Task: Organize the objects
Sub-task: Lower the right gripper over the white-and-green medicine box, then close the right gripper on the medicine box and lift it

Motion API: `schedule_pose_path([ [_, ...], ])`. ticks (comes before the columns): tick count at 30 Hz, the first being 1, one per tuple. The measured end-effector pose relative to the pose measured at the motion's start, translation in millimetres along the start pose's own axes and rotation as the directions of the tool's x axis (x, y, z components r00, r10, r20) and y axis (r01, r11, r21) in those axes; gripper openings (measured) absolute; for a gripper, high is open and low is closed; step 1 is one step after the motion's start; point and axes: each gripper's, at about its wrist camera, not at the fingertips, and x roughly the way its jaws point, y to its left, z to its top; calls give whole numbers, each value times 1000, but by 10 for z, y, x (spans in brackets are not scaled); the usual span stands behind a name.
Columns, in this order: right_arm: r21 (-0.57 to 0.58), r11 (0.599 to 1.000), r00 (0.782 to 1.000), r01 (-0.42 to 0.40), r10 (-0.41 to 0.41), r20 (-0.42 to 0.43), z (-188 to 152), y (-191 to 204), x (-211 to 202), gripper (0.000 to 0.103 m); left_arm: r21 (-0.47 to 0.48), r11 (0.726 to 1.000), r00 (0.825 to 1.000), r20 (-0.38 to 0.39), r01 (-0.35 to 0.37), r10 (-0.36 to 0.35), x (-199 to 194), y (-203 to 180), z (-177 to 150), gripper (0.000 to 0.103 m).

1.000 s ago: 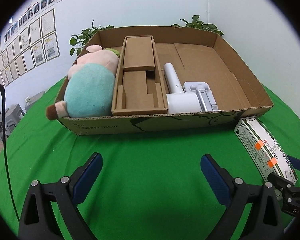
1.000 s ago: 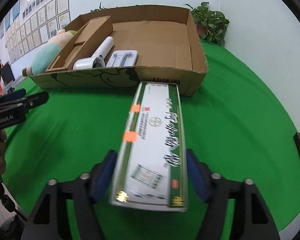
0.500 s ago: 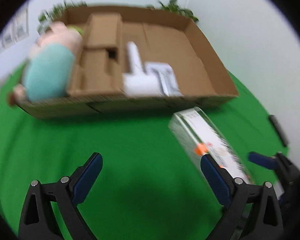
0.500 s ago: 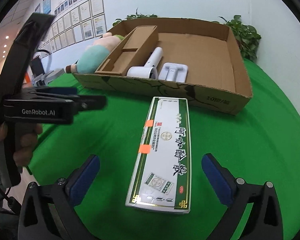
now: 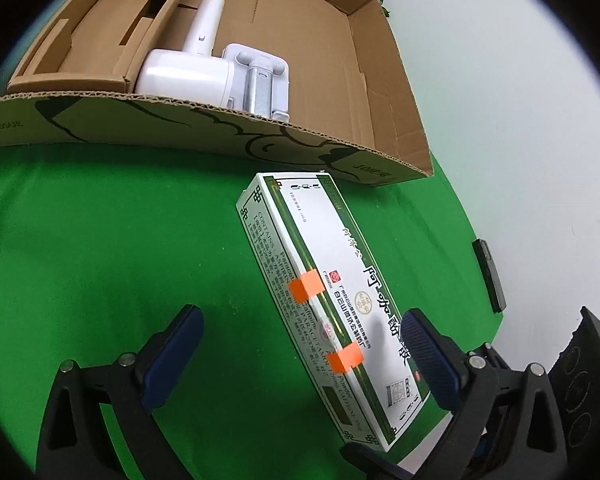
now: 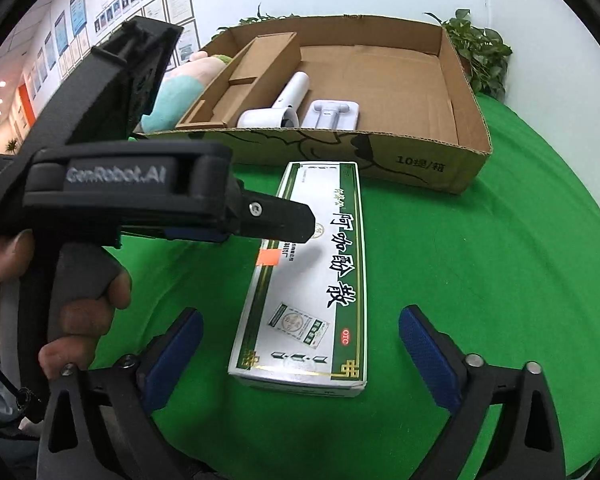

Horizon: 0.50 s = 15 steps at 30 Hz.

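The green-and-white medicine box [image 6: 306, 280] lies flat on the green worktop [image 6: 480, 300], its far end just short of the near wall of the cardboard tray [image 6: 420, 164], probably staged for loading into the bare right part. The right tongs [image 6: 300, 354] straddle its near end, narrowing slightly without pressing it. The left tongs [image 5: 300, 354] hang released over it, seemingly lined up to take it.

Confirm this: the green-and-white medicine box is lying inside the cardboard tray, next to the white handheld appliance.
Not right. The medicine box lies outside the cardboard tray, on the green cloth in front of it, as the right wrist view shows. The white handheld appliance is inside the tray.
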Motion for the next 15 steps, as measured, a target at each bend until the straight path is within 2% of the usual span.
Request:
schedule_pose_path([
  [8, -21, 1000, 1000, -1, 0, -14, -11, 73, 59, 69, -34, 997, 997, -9, 70, -70, -18, 21, -83, 99],
  [15, 10, 999, 999, -51, 51, -9, -25, 112, 26, 67, -73, 986, 988, -13, 150, -151, -13, 29, -151, 97],
])
